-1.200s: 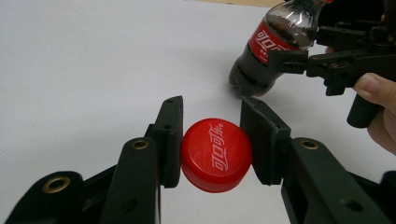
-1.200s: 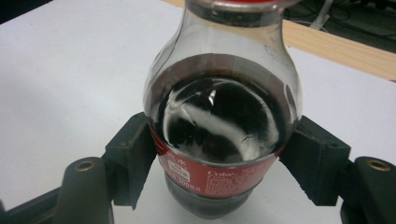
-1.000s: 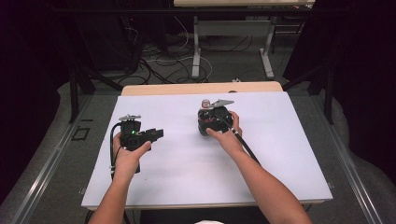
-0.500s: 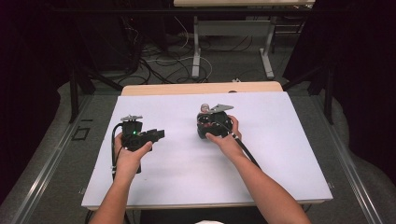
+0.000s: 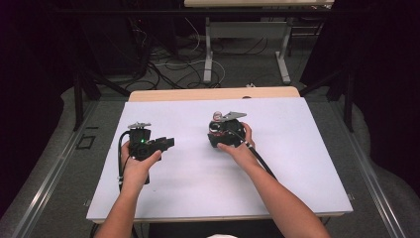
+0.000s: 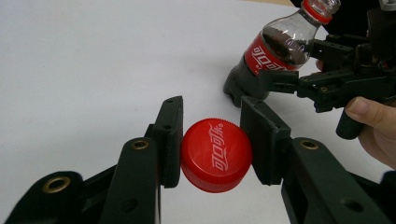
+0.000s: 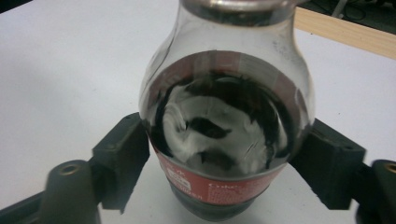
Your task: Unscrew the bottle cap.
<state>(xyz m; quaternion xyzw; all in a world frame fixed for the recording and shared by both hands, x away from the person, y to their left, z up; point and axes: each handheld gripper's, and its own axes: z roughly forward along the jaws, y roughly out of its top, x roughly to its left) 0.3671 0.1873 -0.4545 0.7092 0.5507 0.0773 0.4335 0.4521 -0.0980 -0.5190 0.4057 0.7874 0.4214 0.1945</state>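
Note:
My left gripper [image 6: 217, 140] [image 5: 168, 143] is shut on a red bottle cap [image 6: 215, 156], pads pressed on its ribbed edge, just over the white table [image 5: 297, 163]. A small cola bottle [image 7: 224, 121] [image 6: 271, 51] [image 5: 216, 118], uncapped, with a red label and a dark drink inside, stands on the table between the jaws of my right gripper [image 7: 224, 154] [image 6: 289, 65] [image 5: 216, 128]. Those jaws have just been opening. The pads sit close to the bottle's sides without squeezing it. The bottle stands to the right of the cap.
A wooden strip [image 5: 213, 94] runs along the table's far edge. Beyond it are metal table legs [image 5: 208, 54] and loose cables [image 5: 168, 64] on the floor. A cable [image 5: 257, 158] trails from the right gripper along the forearm.
The bottle's top and the right gripper have shifted slightly toward the near side. The left hand and its cap have stayed where they were.

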